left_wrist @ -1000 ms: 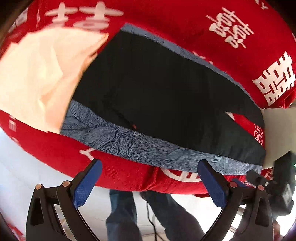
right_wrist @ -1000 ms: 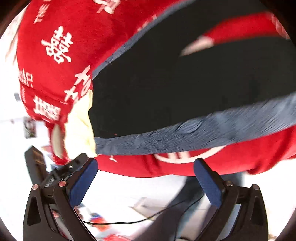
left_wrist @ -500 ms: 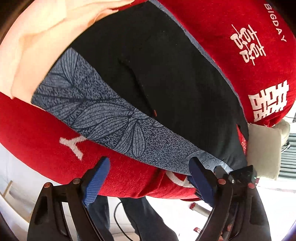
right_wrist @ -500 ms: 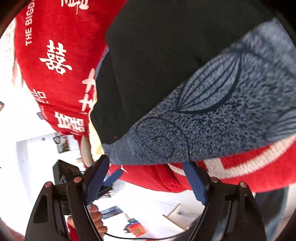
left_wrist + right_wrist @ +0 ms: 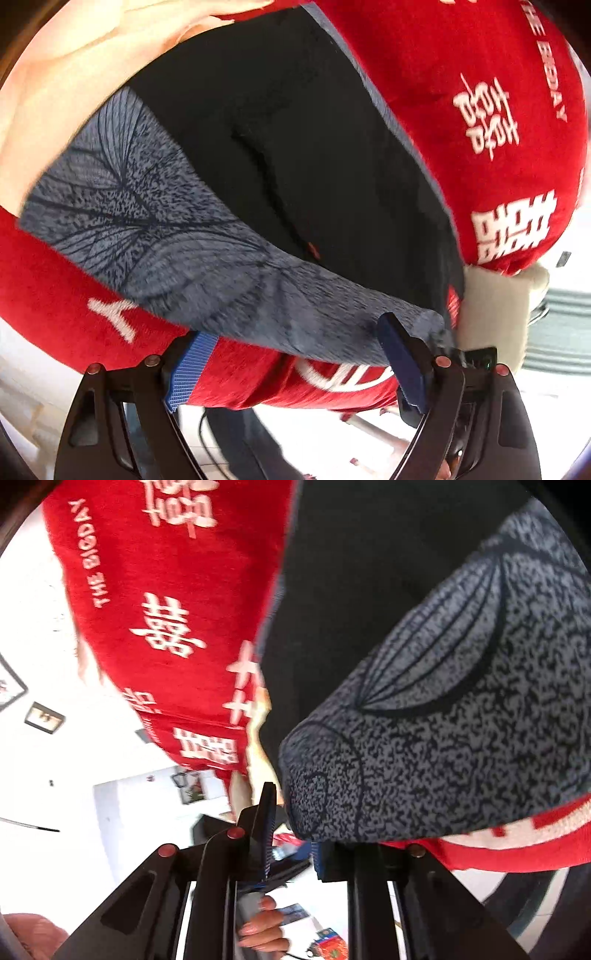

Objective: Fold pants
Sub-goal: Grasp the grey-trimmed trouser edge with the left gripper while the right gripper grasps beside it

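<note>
The black pants (image 5: 295, 155) with a grey leaf-print band (image 5: 192, 258) lie flat on a red cloth (image 5: 461, 55). My left gripper (image 5: 295, 365) is open, its blue pads on either side of the band's near edge over the cloth's front edge. In the right wrist view the grey band (image 5: 461, 720) fills the right side, with black fabric (image 5: 351, 572) behind it. My right gripper (image 5: 291, 843) has its jaws nearly closed at the band's corner; whether fabric is pinched between them is unclear.
The red cloth (image 5: 166, 590) carries white characters and hangs over the table's front edge. A peach cloth (image 5: 74, 74) lies at the pants' far left end. A beige cushion (image 5: 495, 310) sits at the right. A person's legs and floor clutter show below.
Both grippers have moved in close to the grey band's near edge. The right gripper's jaws have narrowed from wide open to nearly closed at the band's corner.
</note>
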Motion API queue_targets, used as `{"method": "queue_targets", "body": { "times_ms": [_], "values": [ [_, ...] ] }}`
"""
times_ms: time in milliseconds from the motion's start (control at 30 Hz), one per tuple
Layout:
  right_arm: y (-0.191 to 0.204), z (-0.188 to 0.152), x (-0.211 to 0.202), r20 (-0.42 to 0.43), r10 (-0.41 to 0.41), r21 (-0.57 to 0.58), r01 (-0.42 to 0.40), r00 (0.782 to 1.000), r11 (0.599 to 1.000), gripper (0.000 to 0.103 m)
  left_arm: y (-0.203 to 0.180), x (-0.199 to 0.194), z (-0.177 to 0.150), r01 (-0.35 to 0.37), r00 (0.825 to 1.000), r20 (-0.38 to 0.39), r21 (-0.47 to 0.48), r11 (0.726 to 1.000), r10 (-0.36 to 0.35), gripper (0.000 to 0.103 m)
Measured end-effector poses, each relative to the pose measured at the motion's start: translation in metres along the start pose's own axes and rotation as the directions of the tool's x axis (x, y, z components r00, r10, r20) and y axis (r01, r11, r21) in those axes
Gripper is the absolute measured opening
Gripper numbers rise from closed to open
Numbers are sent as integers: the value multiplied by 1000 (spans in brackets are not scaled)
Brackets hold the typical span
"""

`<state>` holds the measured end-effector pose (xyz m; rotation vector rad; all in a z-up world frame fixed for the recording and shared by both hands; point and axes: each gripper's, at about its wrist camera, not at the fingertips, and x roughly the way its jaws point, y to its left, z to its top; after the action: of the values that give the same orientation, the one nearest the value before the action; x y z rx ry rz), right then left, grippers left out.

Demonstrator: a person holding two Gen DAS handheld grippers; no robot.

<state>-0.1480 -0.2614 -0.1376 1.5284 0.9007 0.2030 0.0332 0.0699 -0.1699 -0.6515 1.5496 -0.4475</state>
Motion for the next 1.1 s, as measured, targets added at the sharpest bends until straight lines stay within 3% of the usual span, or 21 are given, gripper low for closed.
{"method": "queue_targets", "body": {
  "times_ms": [67, 200, 233, 267, 367, 467, 567, 667, 733, 767, 800, 833, 933, 1033, 1100],
  "values": [
    [10, 5, -3, 8, 28, -10, -28, 1000, 1000, 19, 1, 0, 2, 10, 1000, 8, -17, 1000, -10, 88],
    [23, 10, -3, -9, 5, -64, -5, 1000, 998, 19, 6, -9, 19, -69, 994, 84, -53, 996, 73, 88],
    [25, 11, -4, -16, -4, -75, 3, 1000, 997, 19, 9, -14, 25, -86, 990, 102, -76, 993, 94, 78],
    [26, 12, 0, -22, -13, -77, 11, 1000, 997, 22, 10, -16, 30, -87, 989, 115, -80, 993, 96, 49],
    [16, 9, -3, -22, -46, -62, 44, 999, 997, 28, 12, -15, 39, -79, 991, 103, -52, 996, 84, 28],
    [-4, 3, -13, 15, -87, -39, 87, 996, 995, 48, 7, -17, 38, -109, 988, 107, 1, 994, 108, 26],
    [-28, 1, -23, 61, -84, 28, 82, 995, 996, 49, 6, -19, 37, -112, 990, 92, 22, 994, 109, 26],
    [-54, -1, -43, 164, 16, 139, -40, 986, 989, 49, 3, -18, 39, -120, 990, 76, 34, 992, 117, 26],
    [-71, -1, -53, 249, 122, 215, -178, 961, 960, 49, 0, -17, 40, -123, 990, 68, 43, 991, 120, 26],
    [-79, 0, -56, 292, 172, 257, -251, 941, 933, 41, -1, -18, 39, -122, 991, 66, 49, 991, 118, 26],
    [-85, 0, -59, 329, 198, 290, -298, 923, 909, 18, -2, -18, 40, -124, 991, 63, 57, 991, 120, 26],
    [-88, 0, -60, 352, 198, 317, -315, 915, 895, 9, -4, -19, 39, -128, 990, 62, 64, 990, 124, 23],
    [-63, 3, -71, 320, 102, 281, -197, 942, 939, 7, -9, -27, 41, -130, 990, 68, 67, 989, 126, 23],
    [-9, 17, -85, 244, -32, 137, -2, 969, 991, 7, -20, -36, 44, -135, 989, 75, 69, 988, 130, 23],
    [25, 32, -85, 197, -104, 38, 99, 975, 994, 7, -31, -42, 48, -145, 987, 82, 77, 987, 138, 23]
  ]
}}
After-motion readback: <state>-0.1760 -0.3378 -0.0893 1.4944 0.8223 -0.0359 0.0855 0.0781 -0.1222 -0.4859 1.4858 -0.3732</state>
